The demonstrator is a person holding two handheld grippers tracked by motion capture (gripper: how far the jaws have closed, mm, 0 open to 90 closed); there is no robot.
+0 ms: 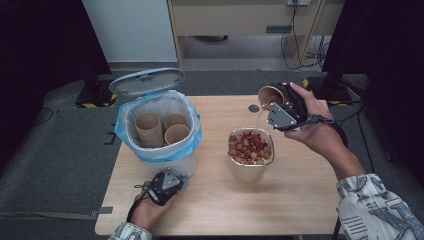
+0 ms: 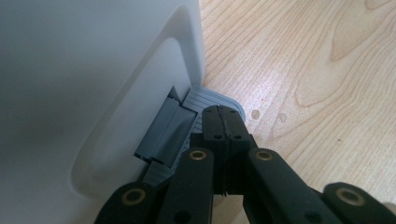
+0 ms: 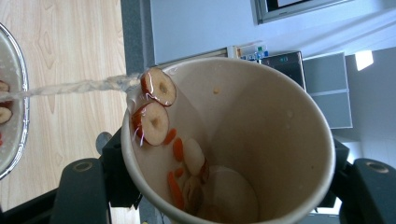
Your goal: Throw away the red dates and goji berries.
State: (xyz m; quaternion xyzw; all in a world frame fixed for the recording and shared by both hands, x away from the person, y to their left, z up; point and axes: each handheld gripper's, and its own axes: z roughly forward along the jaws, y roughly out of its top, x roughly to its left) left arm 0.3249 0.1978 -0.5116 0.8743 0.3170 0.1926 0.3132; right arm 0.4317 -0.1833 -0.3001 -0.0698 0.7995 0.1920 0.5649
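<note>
A paper cup (image 1: pixel 270 95) is held tipped on its side by the right gripper (image 1: pixel 283 111), whose fingers are closed on the cup's wall, above and just behind a metal strainer (image 1: pixel 251 169) standing right of centre on the wooden surface (image 1: pixel 300 190). A thin stream of liquid (image 1: pixel 260 119) is seen running from the cup's lip down into the strainer, which is heaped with red fruit slices (image 1: pixel 250 146). In the right gripper view the cup (image 3: pixel 261 140) is seen from its mouth: two red slices (image 3: pixel 154 105) are stuck at the rim where the stream (image 3: pixel 74 87) leaves, and orange bits and pale pieces (image 3: pixel 187 172) are lying along the lower inner wall. The strainer's rim (image 3: pixel 23 93) is caught at the left edge of that view. The left gripper (image 1: pixel 165 186) is held low at the front of a white bin (image 1: pixel 165 162), lined with a blue bag (image 1: pixel 192 142), its lid (image 1: pixel 146 81) raised; three paper cups (image 1: pixel 162 129) are standing inside it. In the left gripper view the fingers (image 2: pixel 223 128) are pressed fully together, with nothing between them, and are set on the grey pedal (image 2: pixel 205 100) at the bin's (image 2: pixel 93 70) foot. The two grippers are kept well apart, one at each side of the surface.
</note>
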